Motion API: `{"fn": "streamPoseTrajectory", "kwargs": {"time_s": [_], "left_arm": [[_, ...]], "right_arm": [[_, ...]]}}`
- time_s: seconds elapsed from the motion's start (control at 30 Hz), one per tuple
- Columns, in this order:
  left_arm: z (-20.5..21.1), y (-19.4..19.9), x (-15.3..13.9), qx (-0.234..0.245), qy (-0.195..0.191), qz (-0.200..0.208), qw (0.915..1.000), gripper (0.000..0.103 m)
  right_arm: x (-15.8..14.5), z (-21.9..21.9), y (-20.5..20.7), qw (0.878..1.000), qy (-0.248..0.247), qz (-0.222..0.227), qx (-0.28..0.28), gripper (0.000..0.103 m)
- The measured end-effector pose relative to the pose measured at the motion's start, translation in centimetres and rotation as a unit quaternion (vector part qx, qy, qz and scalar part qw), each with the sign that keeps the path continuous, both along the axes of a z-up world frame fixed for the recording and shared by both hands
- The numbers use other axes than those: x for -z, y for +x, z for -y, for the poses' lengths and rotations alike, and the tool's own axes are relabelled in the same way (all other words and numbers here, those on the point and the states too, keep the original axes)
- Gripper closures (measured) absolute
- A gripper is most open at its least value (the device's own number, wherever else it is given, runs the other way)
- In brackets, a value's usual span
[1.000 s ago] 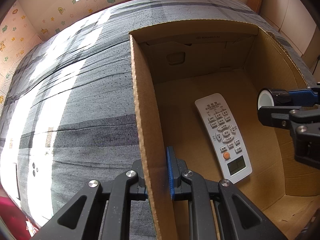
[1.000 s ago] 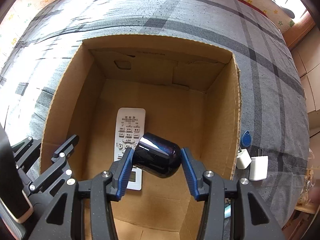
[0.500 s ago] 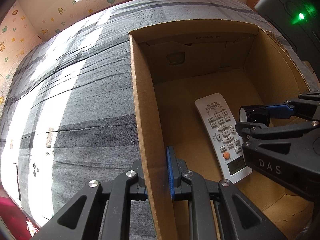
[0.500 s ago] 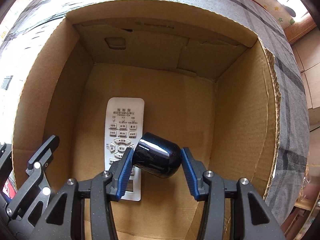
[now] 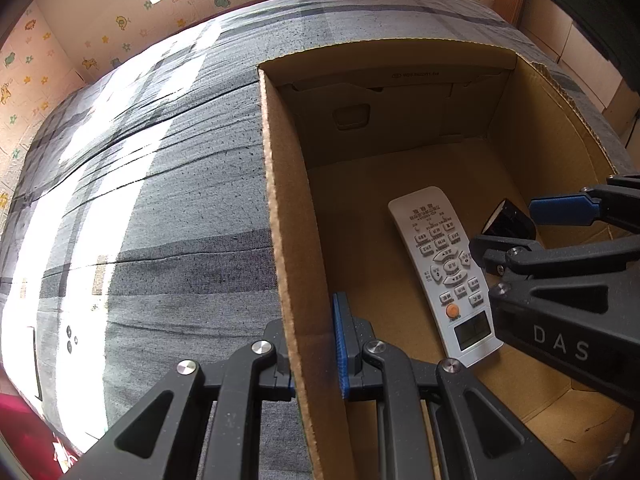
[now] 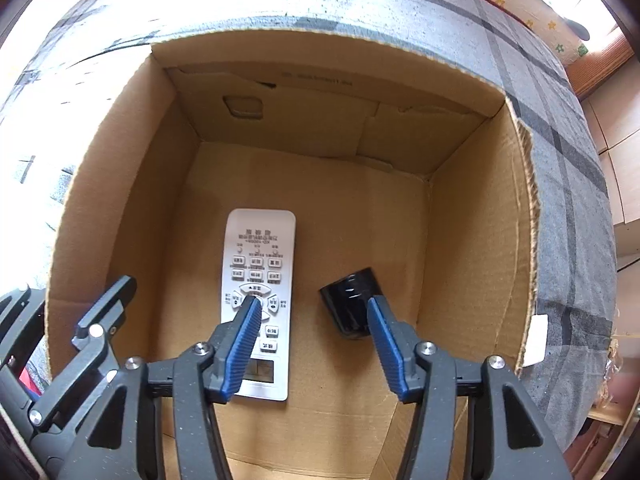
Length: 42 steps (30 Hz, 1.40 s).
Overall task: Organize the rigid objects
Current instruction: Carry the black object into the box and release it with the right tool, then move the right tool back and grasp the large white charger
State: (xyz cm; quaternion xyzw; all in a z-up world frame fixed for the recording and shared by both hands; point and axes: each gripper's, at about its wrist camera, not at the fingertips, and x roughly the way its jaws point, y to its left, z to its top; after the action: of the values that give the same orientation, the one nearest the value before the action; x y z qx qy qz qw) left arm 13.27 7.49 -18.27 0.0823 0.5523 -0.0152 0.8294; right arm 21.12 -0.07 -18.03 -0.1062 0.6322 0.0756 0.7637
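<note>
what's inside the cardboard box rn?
On the cardboard box floor: white remote face up, dark cylinder beside it, apart. Open right gripper hangs over both, hiding the remote's lower buttons.

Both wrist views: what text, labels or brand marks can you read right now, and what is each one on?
"DAS": on the right gripper body, left wrist view.
Remote: printed characters at its top and on its buttons, too small to read.
Box far flap: one printed line, too blurred to read.
Black cup: no text visible.
</note>
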Motion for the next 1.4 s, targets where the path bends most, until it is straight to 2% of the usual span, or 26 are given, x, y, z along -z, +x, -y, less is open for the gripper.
{"fn": "streamPoseTrajectory", "kwargs": {"time_s": [0.03, 0.13, 0.2, 0.63, 0.7, 0.83, 0.9, 1.13, 1.4], "left_arm": [[0.0, 0.0, 0.0, 0.000, 0.000, 0.000, 1.0000, 0.088], [0.0, 0.0, 0.0, 0.000, -0.001, 0.001, 1.0000, 0.088], [0.0, -0.1, -0.1, 0.000, 0.000, 0.002, 1.0000, 0.088], [0.4, 0.0, 0.0, 0.002, 0.008, 0.000, 1.0000, 0.088], [0.4, 0.0, 0.1, 0.001, 0.007, 0.000, 1.0000, 0.088], [0.4, 0.1, 0.1, 0.000, 0.006, -0.001, 1.0000, 0.088], [0.3, 0.1, 0.1, 0.001, 0.007, -0.002, 1.0000, 0.088], [0.2, 0.2, 0.1, 0.001, 0.005, -0.002, 1.0000, 0.088], [0.2, 0.1, 0.2, 0.001, 0.006, -0.002, 1.0000, 0.088]], "right_arm": [[-0.2, -0.1, -0.1, 1.000, -0.002, 0.003, -0.002, 0.042], [-1.2, -0.2, -0.5, 1.000, -0.009, 0.023, -0.005, 0.030], [-1.8, -0.4, -0.8, 0.999, -0.017, 0.039, -0.007, 0.029], [-4.9, 1.0, -1.3, 0.998, -0.006, 0.069, -0.001, 0.019], [-5.2, 1.2, -1.1, 0.997, -0.003, 0.073, 0.000, 0.013], [-6.4, 2.0, -1.4, 0.996, -0.006, 0.093, 0.011, 0.013], [-6.9, 2.6, -1.4, 0.996, 0.004, 0.092, 0.017, 0.008], [-9.1, 5.7, -2.0, 0.994, 0.028, 0.103, 0.035, 0.003], [-10.8, 10.2, -2.6, 0.992, 0.016, 0.115, 0.043, 0.003]]}}
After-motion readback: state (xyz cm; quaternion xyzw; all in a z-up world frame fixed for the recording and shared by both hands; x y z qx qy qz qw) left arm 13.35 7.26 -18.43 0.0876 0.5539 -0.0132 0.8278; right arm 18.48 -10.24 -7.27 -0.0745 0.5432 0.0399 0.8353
